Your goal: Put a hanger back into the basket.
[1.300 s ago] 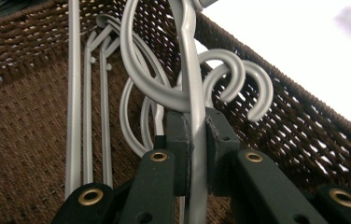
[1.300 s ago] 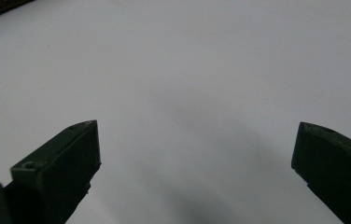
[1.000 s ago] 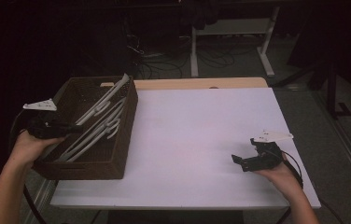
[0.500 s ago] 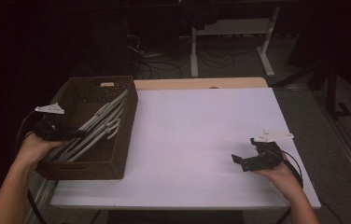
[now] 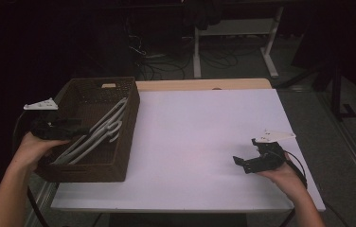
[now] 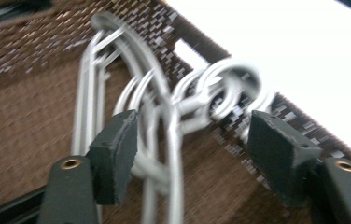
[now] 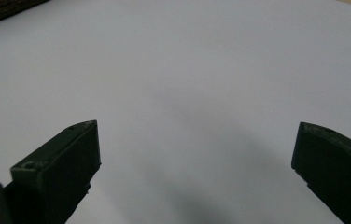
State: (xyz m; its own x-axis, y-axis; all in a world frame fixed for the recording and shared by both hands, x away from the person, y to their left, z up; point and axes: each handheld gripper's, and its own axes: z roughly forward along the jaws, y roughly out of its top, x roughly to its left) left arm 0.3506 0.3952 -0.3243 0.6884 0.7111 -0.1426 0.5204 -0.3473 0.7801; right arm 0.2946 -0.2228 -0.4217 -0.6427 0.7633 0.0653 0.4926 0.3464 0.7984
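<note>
A brown wicker basket (image 5: 84, 172) stands on the left end of the white table (image 5: 200, 132). Several light grey hangers (image 5: 100, 132) lie slanted inside it. My left gripper (image 5: 79, 126) hovers over the basket's left side, pointing right at the hangers. In the left gripper view its jaws have just been opening, and the left gripper (image 6: 197, 154) is open. The hangers' stems and hooks (image 6: 229, 93) lie loose between the jaws, over the basket floor (image 6: 24, 116). My right gripper (image 5: 242, 163) rests at the table's right front, and the right gripper (image 7: 197, 172) is open over bare table (image 7: 187, 70).
A wooden strip (image 5: 204, 84) runs along the table's far edge. Behind it, in the dark, stand a white desk frame (image 5: 197, 52) and floor cables (image 5: 157, 66). A corner of the basket (image 7: 1, 9) shows far off in the right gripper view.
The hangers, earlier raised above the basket's right rim, have sunk down into the basket. The left gripper has let them go and drawn slightly back to the left. The right hand kept still.
</note>
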